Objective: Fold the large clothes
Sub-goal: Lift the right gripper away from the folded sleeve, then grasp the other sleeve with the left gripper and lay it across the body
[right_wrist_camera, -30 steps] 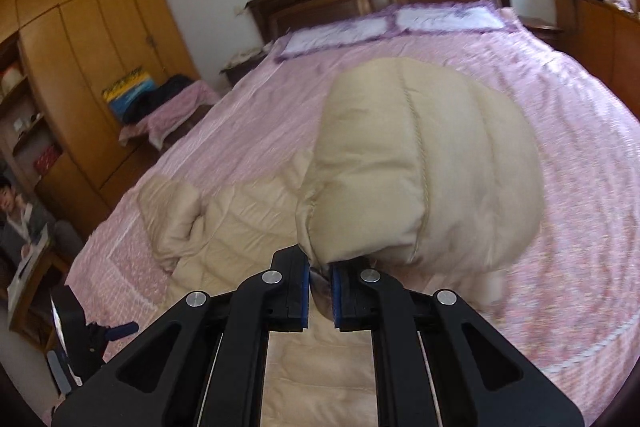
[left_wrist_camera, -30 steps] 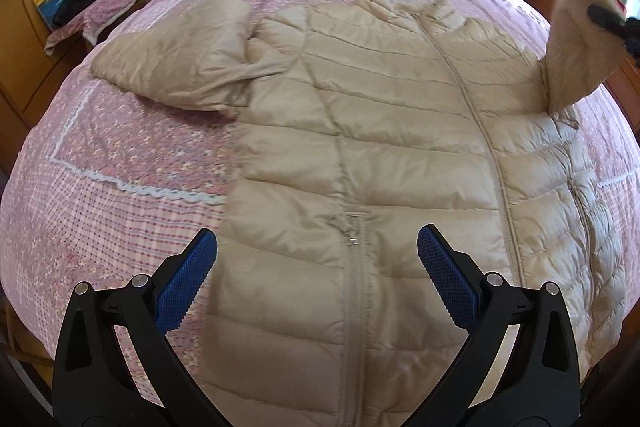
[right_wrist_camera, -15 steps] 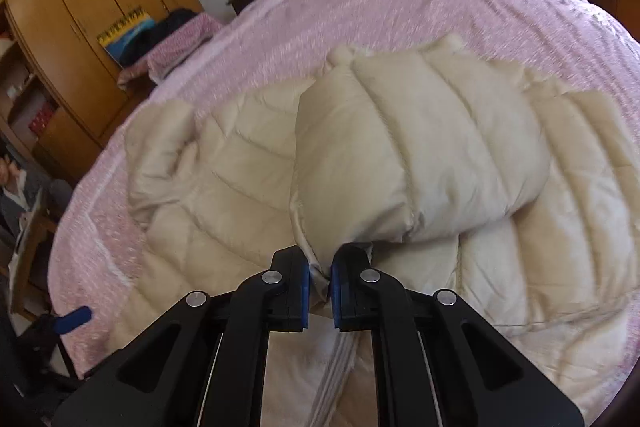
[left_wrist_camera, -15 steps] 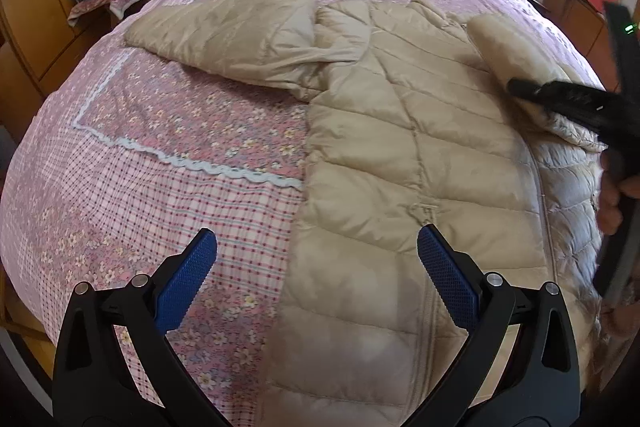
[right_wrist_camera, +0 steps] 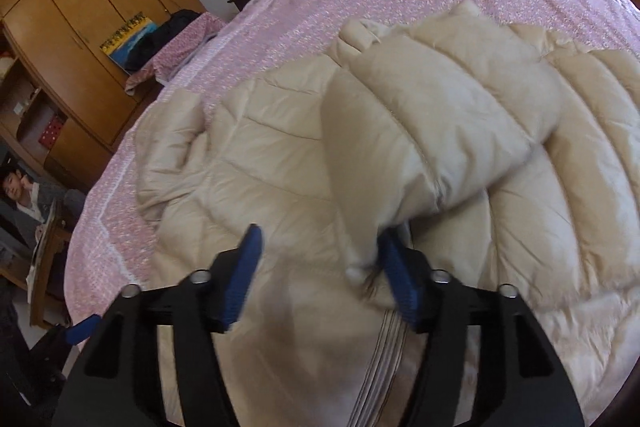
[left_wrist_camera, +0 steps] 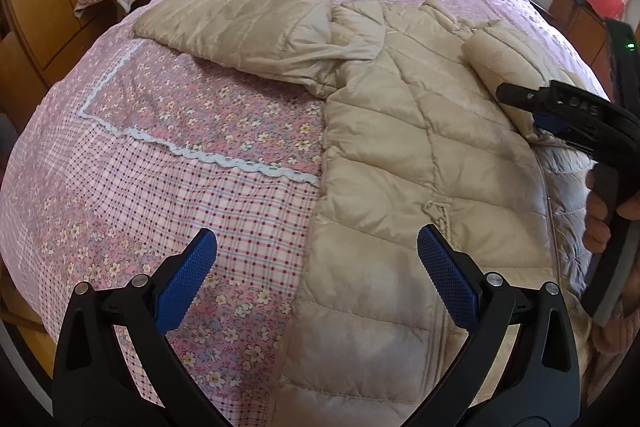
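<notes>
**Jacket flat on bed, one sleeve folded in**

Jacket point(left_wrist_camera: 400, 155), beige quilted, lies zipper-up on pink bedspread point(left_wrist_camera: 180, 163). Right sleeve point(right_wrist_camera: 440, 115) folded across chest; cuff between spread right gripper point(right_wrist_camera: 320, 275) pads, touching one. Left gripper point(left_wrist_camera: 316, 283) spread wide, empty, above hem edge.

Both hand-held grippers point(left_wrist_camera: 316, 281) point(right_wrist_camera: 320, 275) spread wide
</notes>
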Demonstrator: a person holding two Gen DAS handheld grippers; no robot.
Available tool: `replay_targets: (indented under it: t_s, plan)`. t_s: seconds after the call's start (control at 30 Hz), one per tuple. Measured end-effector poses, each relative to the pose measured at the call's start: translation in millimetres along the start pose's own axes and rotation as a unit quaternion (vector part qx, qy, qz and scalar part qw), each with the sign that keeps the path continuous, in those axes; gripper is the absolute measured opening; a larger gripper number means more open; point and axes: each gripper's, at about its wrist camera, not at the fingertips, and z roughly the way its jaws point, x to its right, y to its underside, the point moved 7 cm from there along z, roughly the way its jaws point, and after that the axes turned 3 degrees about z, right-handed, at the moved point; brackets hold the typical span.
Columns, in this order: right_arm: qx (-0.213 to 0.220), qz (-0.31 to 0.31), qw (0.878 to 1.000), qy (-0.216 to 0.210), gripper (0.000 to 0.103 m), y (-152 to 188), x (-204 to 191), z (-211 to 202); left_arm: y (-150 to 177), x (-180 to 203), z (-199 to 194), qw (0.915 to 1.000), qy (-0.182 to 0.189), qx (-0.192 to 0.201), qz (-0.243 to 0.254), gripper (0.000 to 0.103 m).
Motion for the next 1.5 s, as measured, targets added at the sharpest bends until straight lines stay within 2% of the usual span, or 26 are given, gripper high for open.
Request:
replay_targets:
  t_s: [0.07,0.27,0.5,0.67,0.87,0.97,1.17,1.27,1.33,1.37,1.4,1.43,1.47,1.5]
  plan:
    - [0.007,0.000,1.000,0.001,0.070,2,-2,-14,-3,6,-2,1.0000,0.002,0.003,0.006,0.100]
    - [0.040,0.007,0.999,0.026,0.074,11,20,-67,-17,36,-14,0.9986,0.012,0.021,0.046,0.100]
    - [0.069,0.061,0.991,0.101,0.076,21,92,-125,-43,98,-19,0.9926,0.049,0.032,0.107,0.100]
    - [0.077,0.085,0.983,0.140,0.077,25,136,-148,-66,149,-15,0.9864,0.064,0.035,0.147,0.100]
    - [0.081,0.105,0.980,0.145,0.079,33,164,-157,-91,207,-4,0.9812,0.104,0.029,0.160,0.100]
    - [0.081,0.120,0.979,0.141,0.079,39,177,-157,-105,236,2,0.9785,0.101,0.041,0.175,0.100]
    - [0.082,0.153,0.976,0.134,0.079,49,201,-156,-130,284,19,0.9691,0.062,0.072,0.227,0.097]
    - [0.077,0.160,0.975,0.132,0.079,54,207,-154,-138,297,39,0.9654,0.037,0.067,0.249,0.088]
    - [0.073,0.164,0.975,0.131,0.079,59,211,-152,-141,303,53,0.9633,0.022,0.064,0.260,0.073]
    - [0.072,0.166,0.975,0.130,0.079,62,212,-151,-142,305,59,0.9623,0.018,0.061,0.265,0.041]
    - [0.071,0.167,0.975,0.130,0.079,64,212,-150,-143,307,66,0.9622,0.022,0.055,0.266,0.024]
    - [0.069,0.169,0.975,0.129,0.079,67,214,-149,-145,309,69,0.9633,0.035,0.052,0.261,0.019]
    - [0.068,0.171,0.974,0.129,0.078,68,214,-148,-147,310,68,0.9646,0.047,0.052,0.254,0.010]
    - [0.067,0.173,0.974,0.127,0.078,69,215,-147,-151,309,65,0.9656,0.060,0.053,0.247,0.007]
